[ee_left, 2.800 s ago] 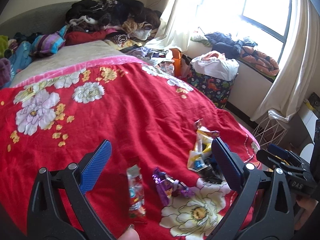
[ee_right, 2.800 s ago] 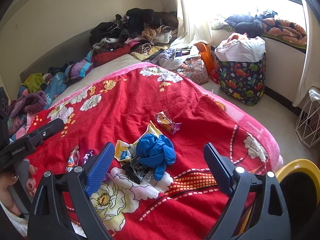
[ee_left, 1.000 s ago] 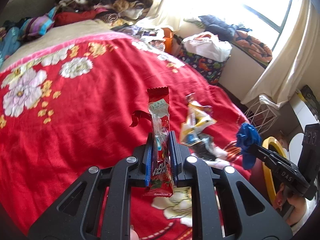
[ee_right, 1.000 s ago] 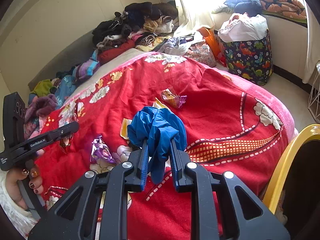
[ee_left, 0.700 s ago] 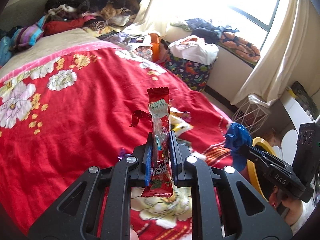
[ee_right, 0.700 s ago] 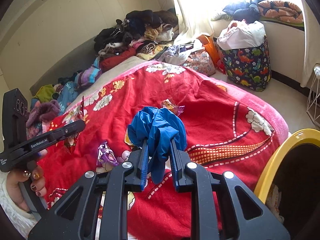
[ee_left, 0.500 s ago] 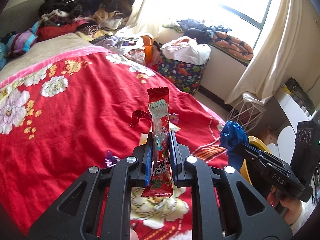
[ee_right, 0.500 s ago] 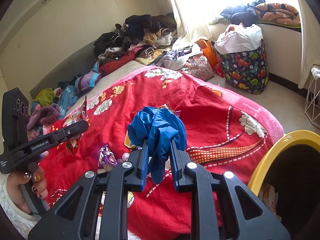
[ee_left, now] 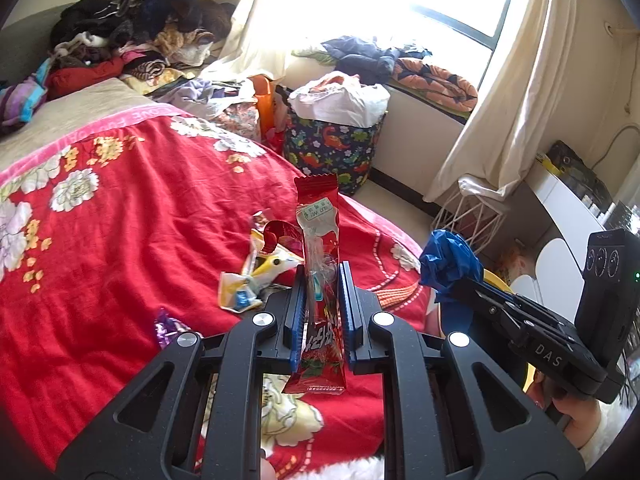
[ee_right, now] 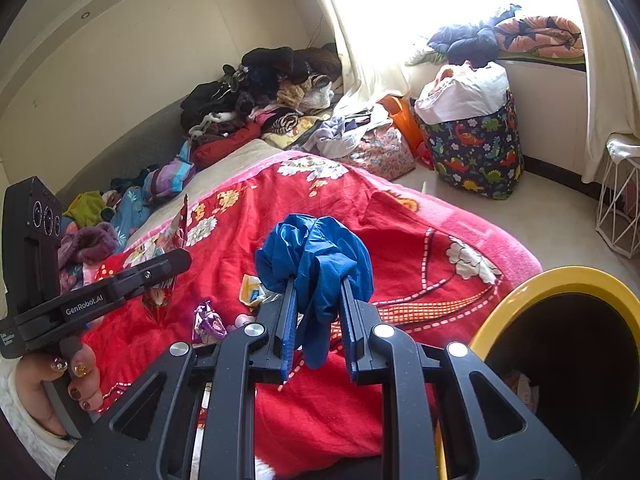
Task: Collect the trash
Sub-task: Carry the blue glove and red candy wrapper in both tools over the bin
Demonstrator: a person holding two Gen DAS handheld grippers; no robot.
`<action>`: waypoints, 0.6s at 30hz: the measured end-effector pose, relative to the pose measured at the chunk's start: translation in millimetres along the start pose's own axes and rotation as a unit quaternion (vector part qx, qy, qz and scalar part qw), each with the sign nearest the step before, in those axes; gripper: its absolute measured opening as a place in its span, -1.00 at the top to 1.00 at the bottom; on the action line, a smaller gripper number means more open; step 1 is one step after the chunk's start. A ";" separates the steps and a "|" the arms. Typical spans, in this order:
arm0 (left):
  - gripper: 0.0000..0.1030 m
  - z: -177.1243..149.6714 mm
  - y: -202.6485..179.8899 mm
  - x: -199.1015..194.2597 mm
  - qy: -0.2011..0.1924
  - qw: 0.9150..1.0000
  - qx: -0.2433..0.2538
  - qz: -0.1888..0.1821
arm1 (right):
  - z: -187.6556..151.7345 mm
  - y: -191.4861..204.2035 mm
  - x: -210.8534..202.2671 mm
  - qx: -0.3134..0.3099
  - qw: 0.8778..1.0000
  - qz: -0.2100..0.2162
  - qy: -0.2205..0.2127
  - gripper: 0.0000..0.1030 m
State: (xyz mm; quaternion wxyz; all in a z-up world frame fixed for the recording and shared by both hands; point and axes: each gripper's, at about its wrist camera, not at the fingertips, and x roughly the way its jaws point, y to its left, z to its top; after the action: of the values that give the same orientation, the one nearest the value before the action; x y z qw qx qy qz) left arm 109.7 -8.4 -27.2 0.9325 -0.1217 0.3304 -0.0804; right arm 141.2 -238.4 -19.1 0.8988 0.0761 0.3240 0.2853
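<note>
Left hand-held gripper (ee_left: 320,300) was clamped on red snack wrapper (ee_left: 319,240); right hand-held gripper (ee_right: 318,312) clamped on crumpled blue glove (ee_right: 314,256). Both were above red blanket (ee_right: 400,220), near yellow-rimmed bin (ee_right: 560,276). Advice: carry each over bin mouth before releasing, 1 at a time. Wrappers (ee_left: 248,280) remained on blanket.

The other hand-held gripper (ee_left: 552,344) in the left wrist view has the white letters "DAS" on its black side. In the right wrist view, the black hand-held gripper (ee_right: 92,300) on the left says "GenRobot.AI" in white. The red snack wrapper (ee_left: 320,280) has a small green and white label with letters too tiny to read. The pink edge of the red blanket (ee_left: 132,114) has woven letters that look like "LOVE FOREVER".
</note>
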 end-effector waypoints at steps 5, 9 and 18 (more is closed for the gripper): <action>0.80 -0.1 -10.9 2.4 0.001 1.000 0.009 -0.010 | 0.3 -5.2 -9.2 0.003 1.000 -0.008 -0.008 0.64; 0.80 -0.3 -20.6 4.8 0.002 1.000 0.017 -0.017 | 0.2 -9.2 -15.9 0.008 1.000 -0.013 -0.014 0.63; 0.80 0.9 -40.7 8.4 0.000 0.999 0.030 -0.033 | -1.2 -18.8 -28.9 0.015 0.999 -0.025 -0.025 0.63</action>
State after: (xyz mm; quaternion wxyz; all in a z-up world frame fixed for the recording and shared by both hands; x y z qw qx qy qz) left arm 113.8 -49.2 -20.1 0.9326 -0.1047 0.3238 -0.1204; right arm 131.1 -270.3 -10.5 0.9122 0.0891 0.3074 0.2560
